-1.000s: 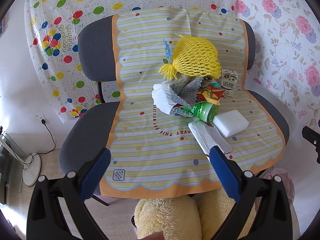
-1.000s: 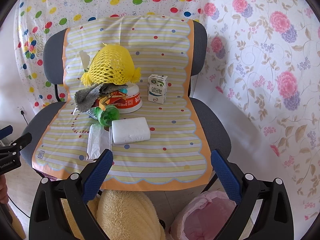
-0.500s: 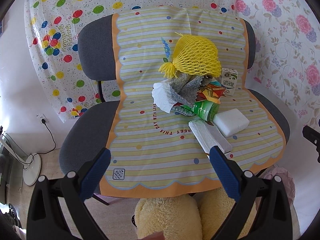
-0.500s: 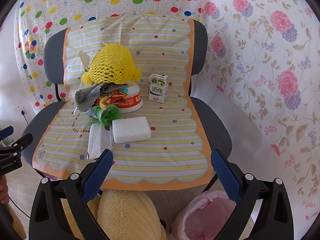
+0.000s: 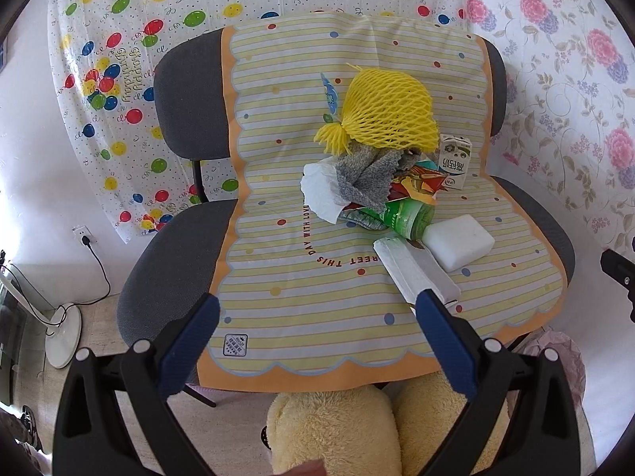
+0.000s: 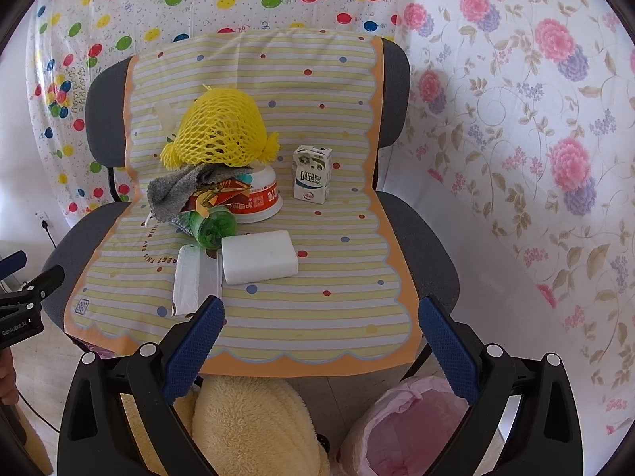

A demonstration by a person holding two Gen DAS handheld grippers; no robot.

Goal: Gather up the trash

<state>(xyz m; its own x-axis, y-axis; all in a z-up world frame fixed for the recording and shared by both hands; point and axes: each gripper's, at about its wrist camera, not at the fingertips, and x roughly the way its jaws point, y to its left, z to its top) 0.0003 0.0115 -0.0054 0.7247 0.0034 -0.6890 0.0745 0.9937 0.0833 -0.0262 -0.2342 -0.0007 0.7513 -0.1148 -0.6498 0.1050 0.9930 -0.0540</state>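
Observation:
Trash is piled on a chair seat covered by a striped cloth (image 5: 301,277) (image 6: 337,301). The pile has a yellow foam net (image 5: 387,113) (image 6: 220,131), a grey rag (image 5: 363,178) (image 6: 174,190), a green bottle (image 5: 408,214) (image 6: 212,228), a white foam block (image 5: 458,242) (image 6: 258,256), a clear plastic wrapper (image 5: 412,273) (image 6: 194,279), a milk carton (image 5: 454,160) (image 6: 311,174) and a red and white bowl (image 6: 258,196). My left gripper (image 5: 317,317) is open and empty, held before the seat's front edge. My right gripper (image 6: 321,319) is open and empty, near the front edge too.
A pink-lined bin (image 6: 405,428) stands on the floor at the lower right of the chair. A yellow plush toy (image 5: 337,428) (image 6: 246,428) lies under the seat's front. A fan base (image 5: 63,333) with a cable stands at the left. Patterned sheets cover the wall behind.
Both views have crept slightly closer to the chair. Nothing on the seat has moved, and both grippers stay open.

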